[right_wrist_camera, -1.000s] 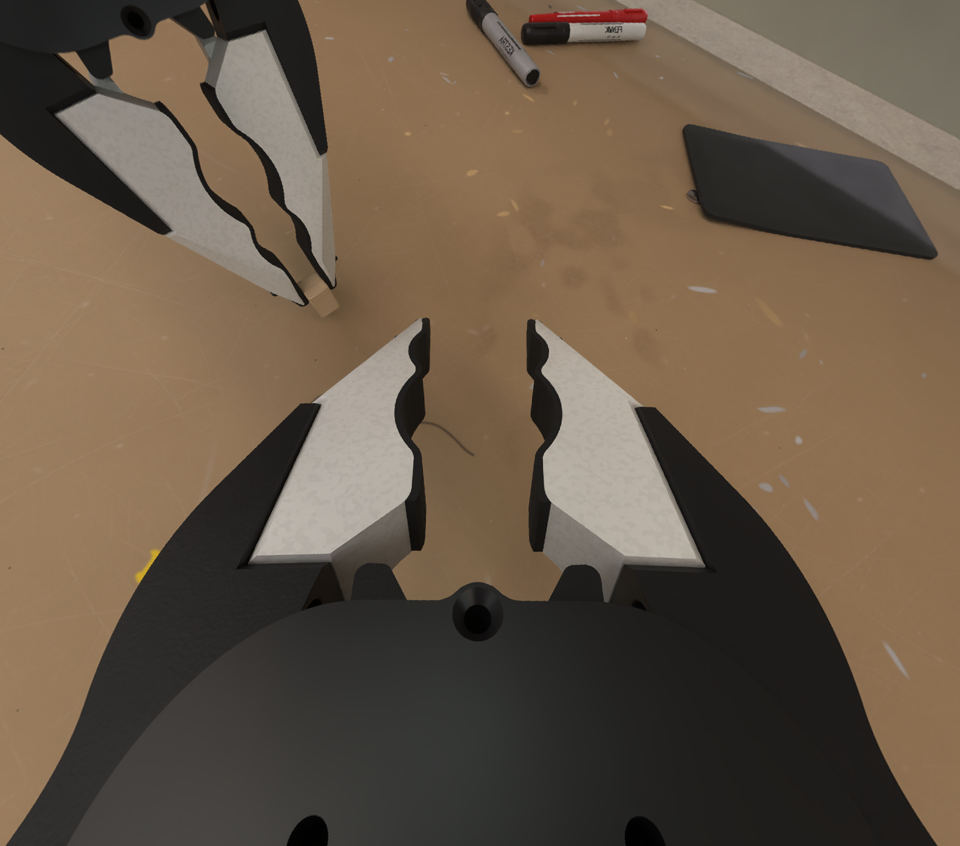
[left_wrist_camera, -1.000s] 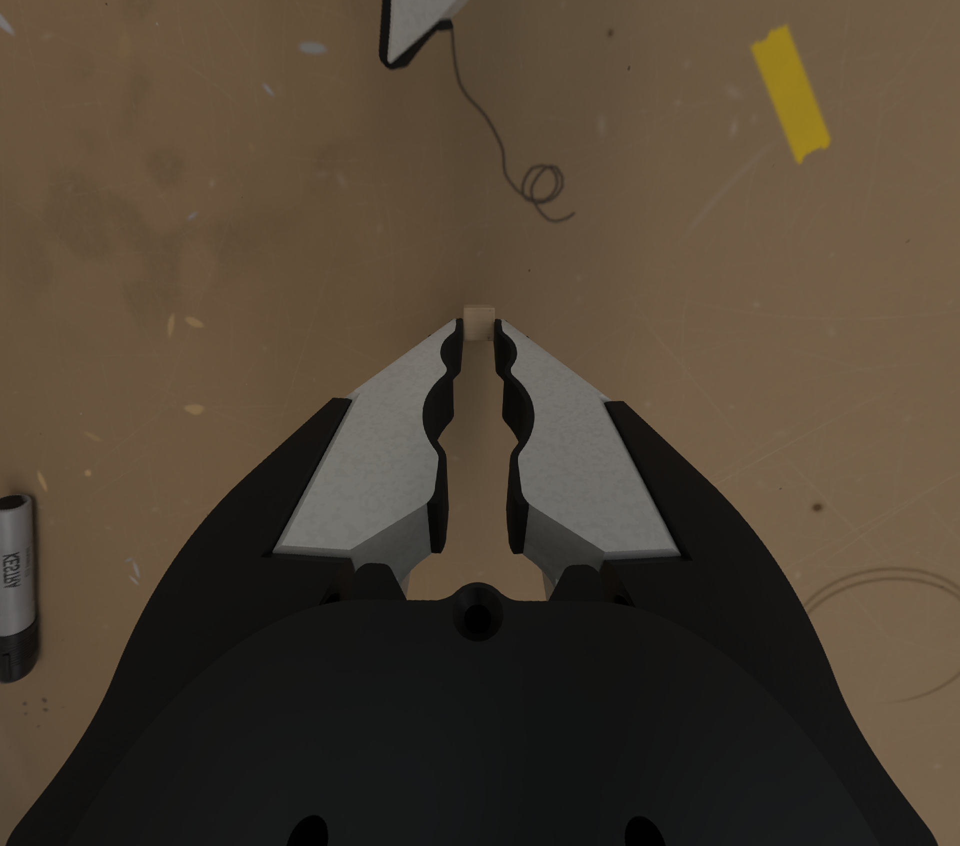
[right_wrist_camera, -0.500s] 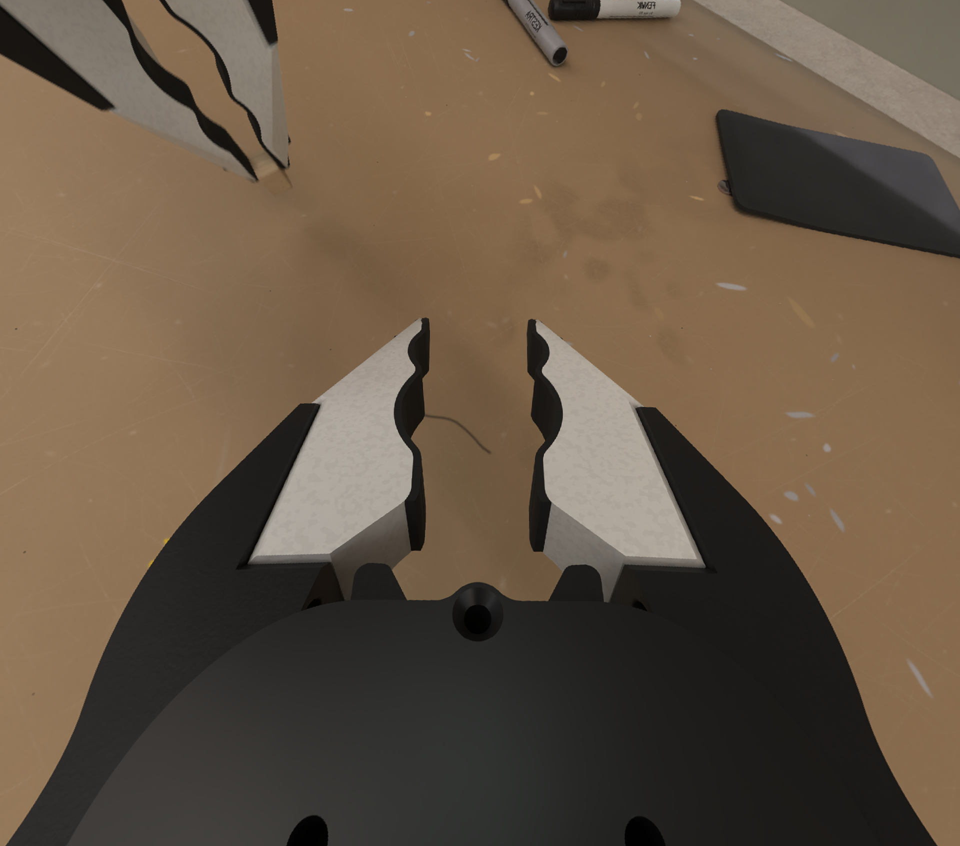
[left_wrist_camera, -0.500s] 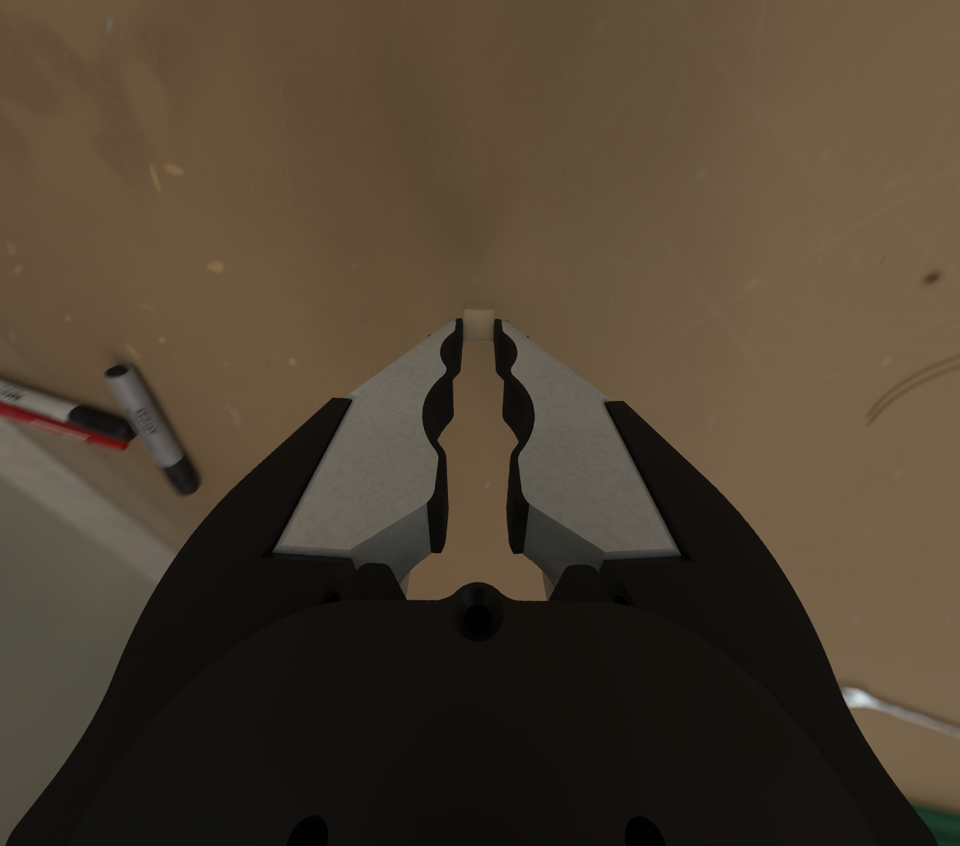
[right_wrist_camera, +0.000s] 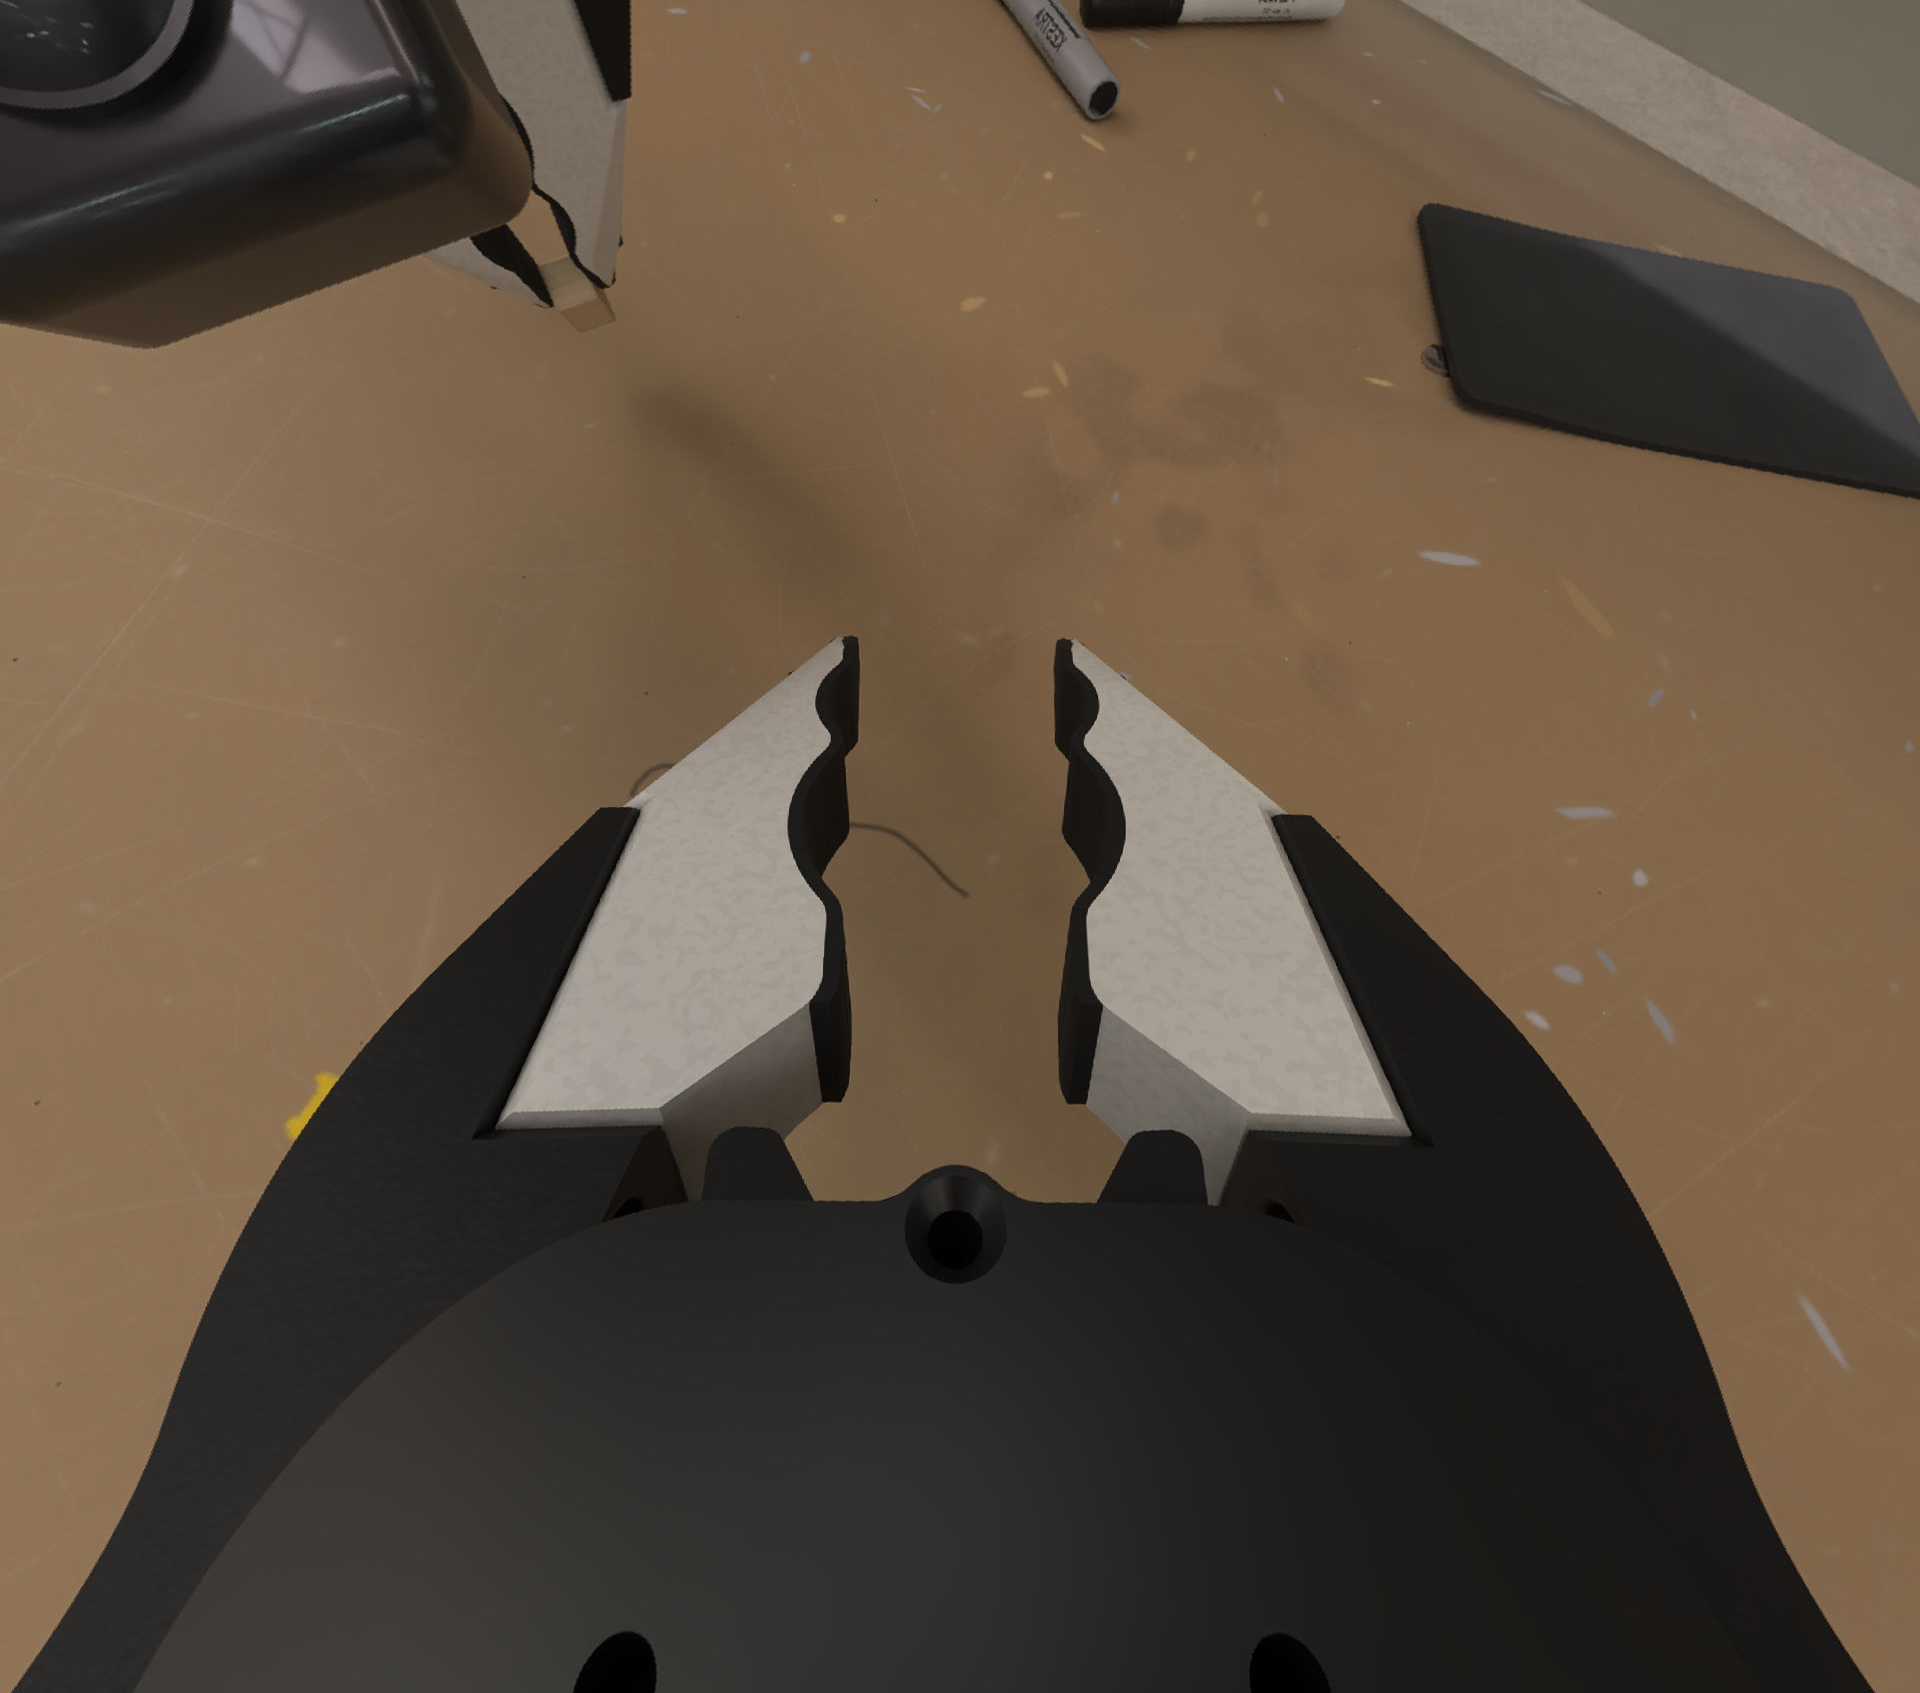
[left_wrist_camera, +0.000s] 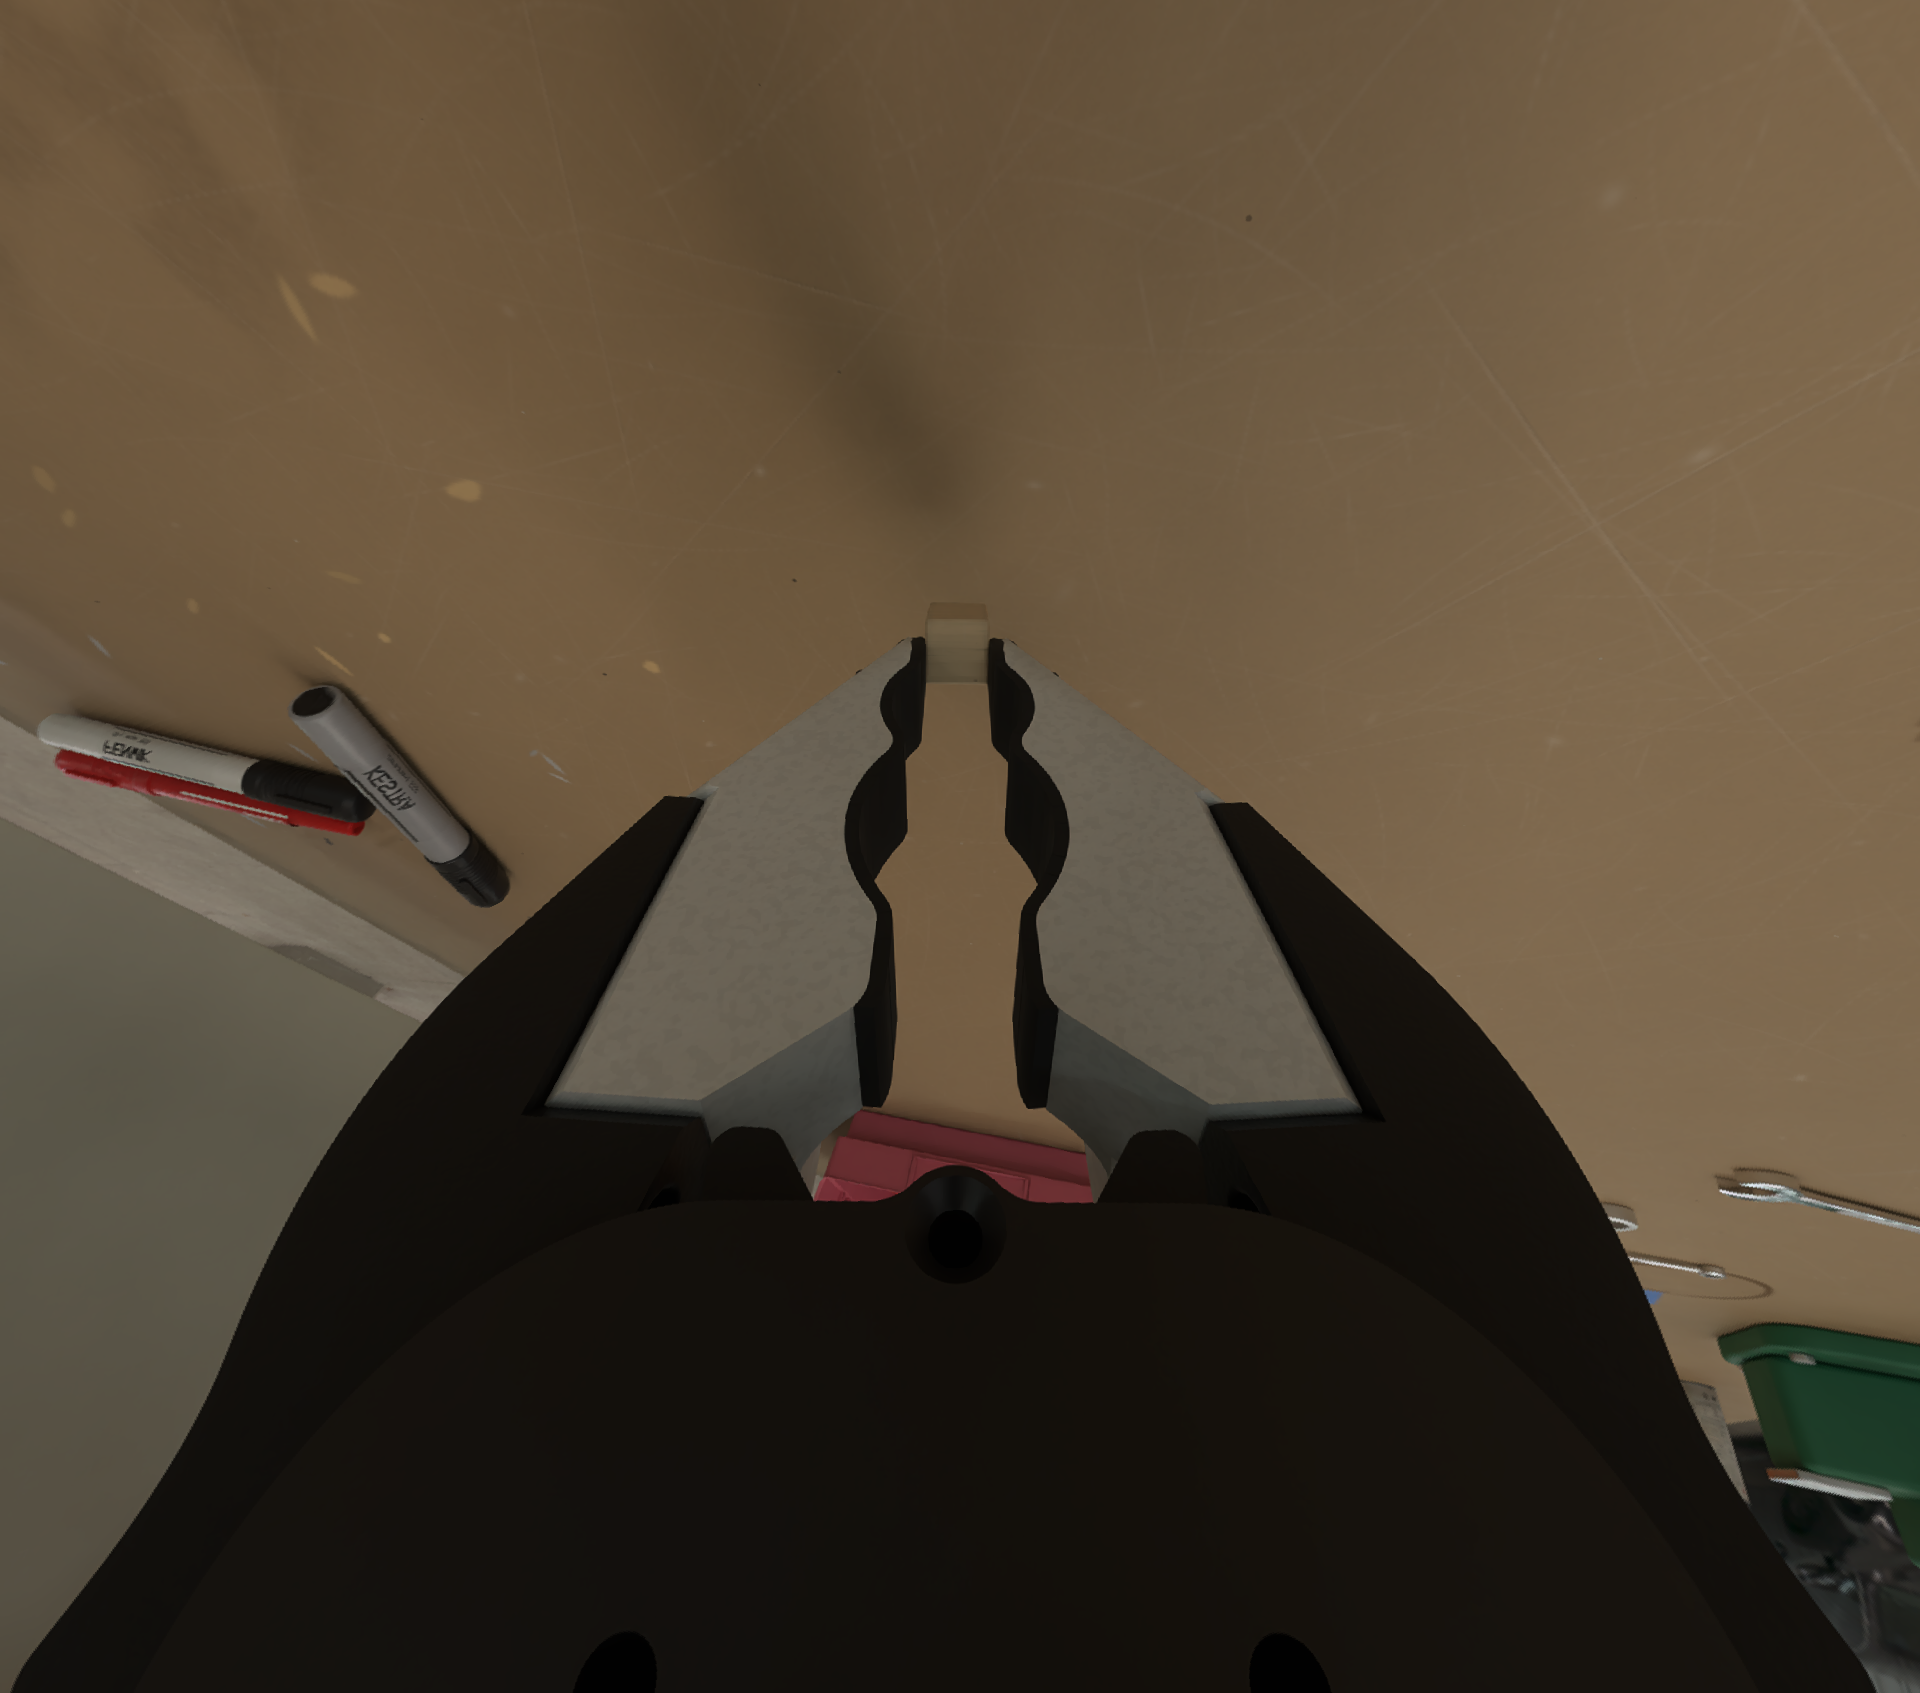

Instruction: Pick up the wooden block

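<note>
The small pale wooden block [left_wrist_camera: 955,641] sits pinched between the tips of my left gripper [left_wrist_camera: 955,656], which is shut on it and holds it above the brown table, over its own shadow. In the right wrist view the left gripper [right_wrist_camera: 566,282] hangs at the upper left with the wooden block [right_wrist_camera: 580,298] sticking out below its tips, clear of the table. My right gripper [right_wrist_camera: 956,656] is open and empty, low over the table, to the right of and nearer than the block.
Three markers [right_wrist_camera: 1044,17] lie near the table's far edge [right_wrist_camera: 1558,33], also in the left wrist view [left_wrist_camera: 400,796]. A black pad [right_wrist_camera: 1662,355] lies at right. A thin wire [right_wrist_camera: 914,854] lies under my right gripper. A green bin [left_wrist_camera: 1829,1415] and a pink object [left_wrist_camera: 914,1165] show behind my left gripper.
My left gripper has risen from the table with the block in its tips and tilted; the other gripper, wire and yellow tape left its view. The right gripper stays open, nearly still.
</note>
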You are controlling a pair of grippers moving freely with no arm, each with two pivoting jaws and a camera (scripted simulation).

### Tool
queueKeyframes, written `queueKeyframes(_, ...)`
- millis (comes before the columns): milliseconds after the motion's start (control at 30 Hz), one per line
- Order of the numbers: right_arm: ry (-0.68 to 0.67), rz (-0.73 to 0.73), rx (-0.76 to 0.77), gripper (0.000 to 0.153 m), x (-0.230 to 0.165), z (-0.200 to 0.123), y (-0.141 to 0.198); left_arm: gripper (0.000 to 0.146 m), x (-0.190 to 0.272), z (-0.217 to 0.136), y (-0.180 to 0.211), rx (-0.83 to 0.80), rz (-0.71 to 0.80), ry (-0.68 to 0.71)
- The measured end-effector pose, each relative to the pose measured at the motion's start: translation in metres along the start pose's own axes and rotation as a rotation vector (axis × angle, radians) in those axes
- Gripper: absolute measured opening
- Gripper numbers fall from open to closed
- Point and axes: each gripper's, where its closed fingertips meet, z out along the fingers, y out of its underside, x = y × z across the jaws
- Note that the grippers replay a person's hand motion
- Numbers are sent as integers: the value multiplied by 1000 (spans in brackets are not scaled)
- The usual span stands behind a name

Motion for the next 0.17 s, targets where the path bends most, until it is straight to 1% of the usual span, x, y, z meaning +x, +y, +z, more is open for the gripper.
queueKeyframes(167,36,20,-14,38,8,0,3,11,0,1,1,8,-5,-3)
